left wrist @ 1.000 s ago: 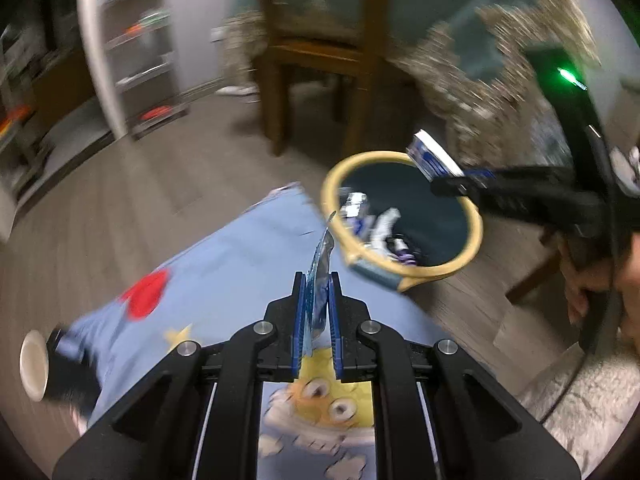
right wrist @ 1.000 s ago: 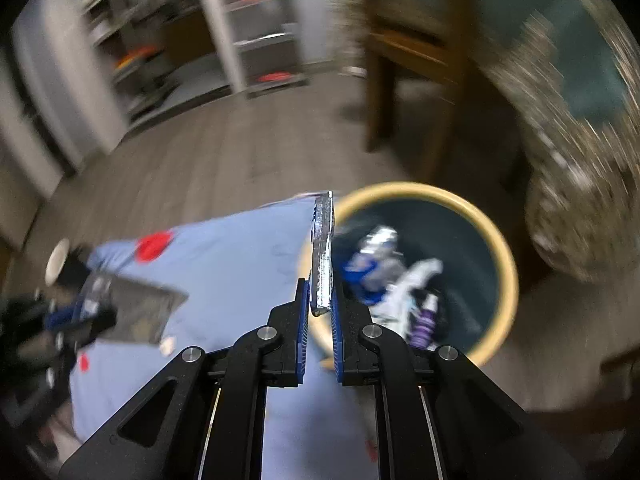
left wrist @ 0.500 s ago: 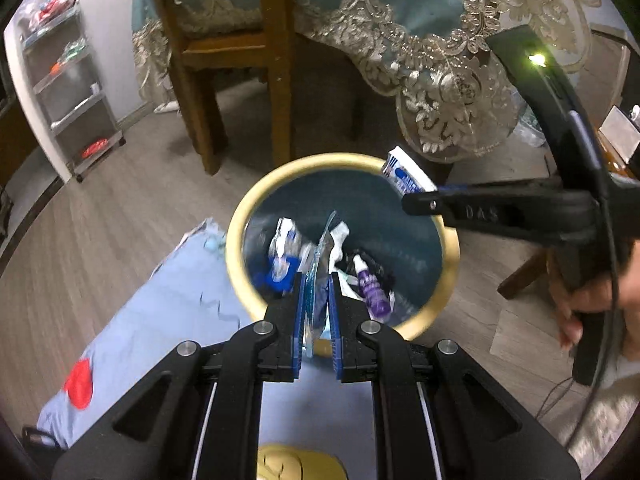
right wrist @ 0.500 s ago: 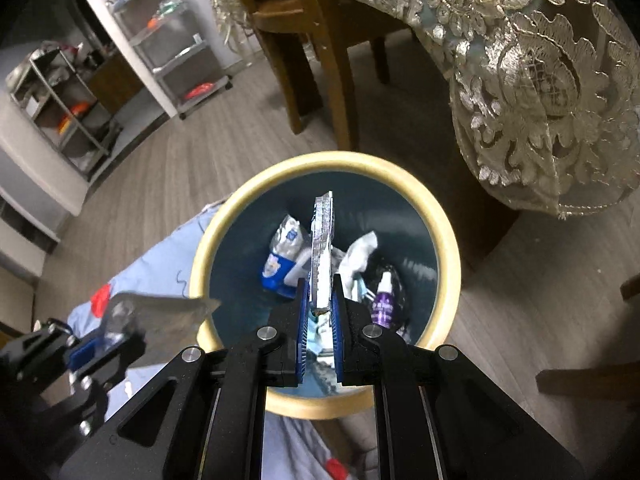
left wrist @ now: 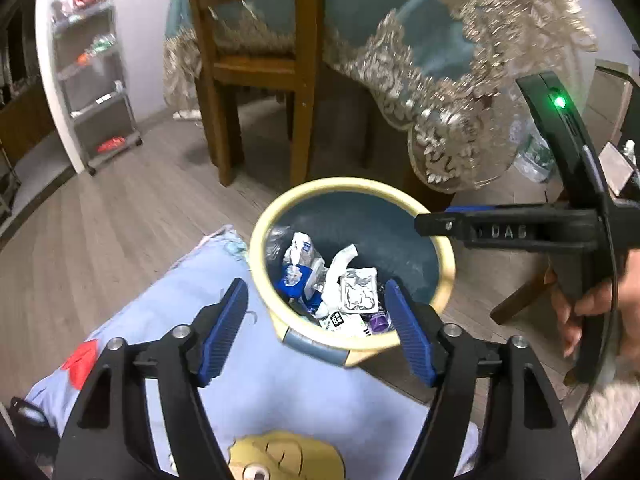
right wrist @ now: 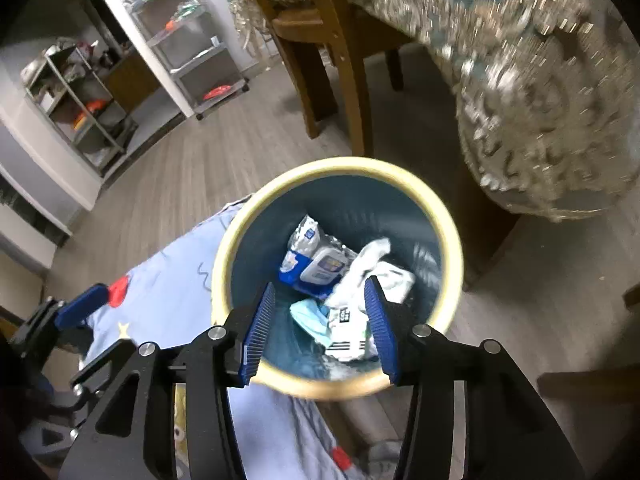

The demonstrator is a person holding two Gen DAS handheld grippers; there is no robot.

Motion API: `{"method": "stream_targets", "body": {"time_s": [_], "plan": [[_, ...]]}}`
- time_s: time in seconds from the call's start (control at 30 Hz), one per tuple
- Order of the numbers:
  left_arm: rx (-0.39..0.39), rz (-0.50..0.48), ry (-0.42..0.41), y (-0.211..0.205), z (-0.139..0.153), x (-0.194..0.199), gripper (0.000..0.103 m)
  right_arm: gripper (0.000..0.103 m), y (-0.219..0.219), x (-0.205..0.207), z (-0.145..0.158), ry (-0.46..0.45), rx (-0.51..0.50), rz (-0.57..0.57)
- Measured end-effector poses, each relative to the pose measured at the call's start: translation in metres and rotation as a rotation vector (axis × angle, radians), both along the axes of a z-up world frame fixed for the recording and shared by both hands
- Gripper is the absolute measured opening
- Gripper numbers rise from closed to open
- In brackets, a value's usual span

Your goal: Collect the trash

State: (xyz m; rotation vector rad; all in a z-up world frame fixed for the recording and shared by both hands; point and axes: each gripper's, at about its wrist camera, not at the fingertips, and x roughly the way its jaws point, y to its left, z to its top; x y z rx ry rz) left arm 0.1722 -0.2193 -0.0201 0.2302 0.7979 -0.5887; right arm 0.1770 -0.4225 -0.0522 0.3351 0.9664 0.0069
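Note:
A round bin with a cream rim (left wrist: pixel 447 257) (right wrist: pixel 456 240) and dark blue inside stands on the wood floor. It holds several wrappers, among them a silver packet (left wrist: pixel 357 290) and a blue-white pack (right wrist: pixel 320 266). My left gripper (left wrist: pixel 316 326) is open and empty, just short of the bin's near rim. My right gripper (right wrist: pixel 320 326) is open and empty above the bin's near side. The right gripper also shows from the side in the left wrist view (left wrist: pixel 460 226), over the bin's far right rim.
A light blue cartoon blanket (left wrist: pixel 280 392) (right wrist: pixel 168 280) lies on the floor left of the bin. A wooden chair (left wrist: pixel 256 68) and a table with a lace-edged cloth (left wrist: pixel 460 92) stand behind it. A metal shelf cart (left wrist: pixel 96 92) is at the far left.
Both grippers have opened over the bin. The wrappers they held are gone from the fingers and now lie in the bin. The left gripper has pulled back a little.

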Motion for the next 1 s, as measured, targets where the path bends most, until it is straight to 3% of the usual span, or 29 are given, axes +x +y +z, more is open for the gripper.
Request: {"method": "stream_targets", "body": {"time_s": [0.2,0.23,0.37,0.5,0.63,1.0], "plan": [[-0.03,0.051,-0.056,0.028,0.037,-0.052,0.097,0.068,0.013,-0.051,0.055,-0.105,0.0,-0.037],[-0.029,0.059,-0.069,0.031,0.041,-0.057,0.097,0.079,0.014,-0.066,0.07,-0.142,0.014,-0.056],[-0.043,0.104,-0.104,0.042,0.062,-0.083,0.097,0.094,0.031,-0.101,0.099,-0.19,-0.086,-0.031],[-0.06,0.129,-0.084,0.048,0.068,-0.091,0.097,0.095,0.041,-0.126,0.102,-0.164,-0.158,-0.027],[0.01,0.178,-0.086,0.044,0.063,-0.088,0.097,0.095,0.041,-0.132,0.103,-0.173,-0.208,-0.053],[-0.027,0.225,-0.064,0.052,0.064,-0.077,0.097,0.095,0.038,-0.135,0.1,-0.178,-0.212,-0.056]]}}
